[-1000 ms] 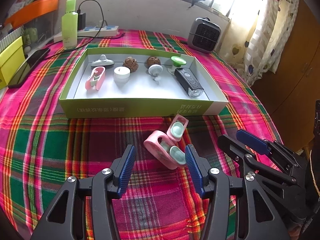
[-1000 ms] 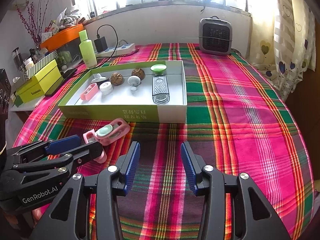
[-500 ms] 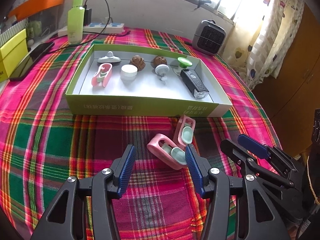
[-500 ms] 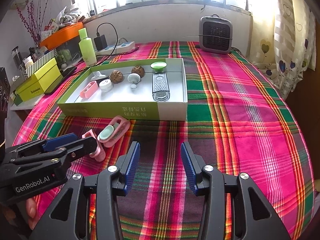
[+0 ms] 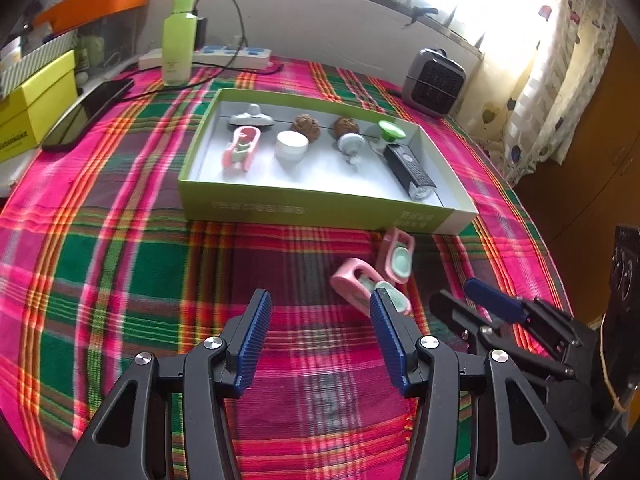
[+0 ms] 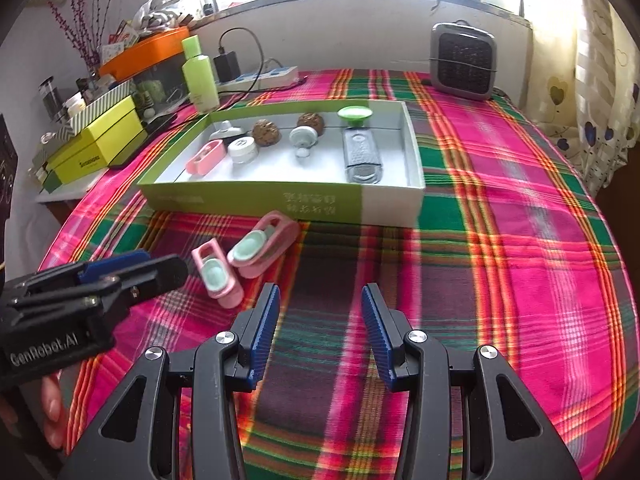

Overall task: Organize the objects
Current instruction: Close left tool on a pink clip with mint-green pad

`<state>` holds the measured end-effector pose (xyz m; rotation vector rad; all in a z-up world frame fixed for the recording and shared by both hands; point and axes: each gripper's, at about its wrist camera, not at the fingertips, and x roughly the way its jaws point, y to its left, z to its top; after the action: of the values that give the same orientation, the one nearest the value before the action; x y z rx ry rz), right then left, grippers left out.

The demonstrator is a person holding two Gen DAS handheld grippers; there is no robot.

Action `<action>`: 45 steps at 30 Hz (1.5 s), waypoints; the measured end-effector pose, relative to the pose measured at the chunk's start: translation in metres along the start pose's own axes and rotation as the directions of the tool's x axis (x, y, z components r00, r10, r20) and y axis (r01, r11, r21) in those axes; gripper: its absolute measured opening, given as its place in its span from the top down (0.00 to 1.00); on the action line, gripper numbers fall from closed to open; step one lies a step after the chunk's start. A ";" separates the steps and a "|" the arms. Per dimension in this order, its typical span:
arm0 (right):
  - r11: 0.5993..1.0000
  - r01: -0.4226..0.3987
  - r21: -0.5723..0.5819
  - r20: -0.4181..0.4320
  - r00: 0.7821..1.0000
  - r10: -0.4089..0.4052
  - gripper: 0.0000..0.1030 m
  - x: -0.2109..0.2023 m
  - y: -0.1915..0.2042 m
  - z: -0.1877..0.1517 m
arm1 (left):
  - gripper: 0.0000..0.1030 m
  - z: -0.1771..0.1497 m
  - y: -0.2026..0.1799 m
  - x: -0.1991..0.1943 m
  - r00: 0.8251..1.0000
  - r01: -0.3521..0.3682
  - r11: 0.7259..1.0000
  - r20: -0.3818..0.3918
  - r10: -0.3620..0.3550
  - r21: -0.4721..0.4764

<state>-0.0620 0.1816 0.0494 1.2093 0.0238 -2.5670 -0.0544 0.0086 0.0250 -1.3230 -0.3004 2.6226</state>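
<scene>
Two pink clips with mint pads lie on the plaid cloth in front of a green box: one (image 5: 362, 282) near my left gripper's right finger, the other (image 5: 397, 255) just beyond it. In the right wrist view they are the near clip (image 6: 218, 276) and the far clip (image 6: 264, 248). The green box (image 5: 320, 210) holds a third pink clip (image 5: 240, 152), a white jar (image 5: 291, 146), two brown balls, a green cap and a black flashlight (image 5: 408, 170). My left gripper (image 5: 320, 312) is open and empty, left of the clips. My right gripper (image 6: 318, 312) is open and empty, right of them.
A grey heater (image 6: 464, 60) stands at the back right. A green bottle (image 5: 176, 36), a power strip (image 5: 228, 56), a phone (image 5: 86, 114) and yellow boxes (image 6: 96, 144) sit at the back left. The plaid table edge curves down on the right.
My left gripper has drawn back and shifted left, so the two clips now lie off its right finger. The right gripper has pulled back slightly. The clips have not moved.
</scene>
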 end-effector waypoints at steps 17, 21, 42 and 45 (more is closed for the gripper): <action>0.993 -0.101 -0.068 -0.032 0.995 0.099 0.57 0.012 0.041 0.000 | 0.51 0.000 0.026 -0.004 1.000 -0.014 0.997 0.002 0.014 -0.070; 0.992 -0.103 -0.067 -0.032 0.994 0.101 0.57 0.012 0.042 -0.001 | 0.51 0.000 0.025 -0.004 1.000 0.004 0.998 -0.001 -0.004 -0.057; 0.998 -0.026 0.052 -0.005 1.000 0.026 0.57 0.003 -0.002 0.002 | 0.51 0.001 -0.012 0.019 0.999 0.021 0.991 -0.036 -0.016 0.135; 0.998 -0.024 0.057 -0.008 1.000 0.025 0.57 0.004 -0.003 0.002 | 0.53 0.003 -0.013 0.022 0.999 0.016 0.988 -0.030 -0.011 0.157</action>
<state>-0.0668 0.1830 0.0477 1.2331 -0.0617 -2.5574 -0.0681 0.0263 0.0134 -1.3011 -0.0956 2.5536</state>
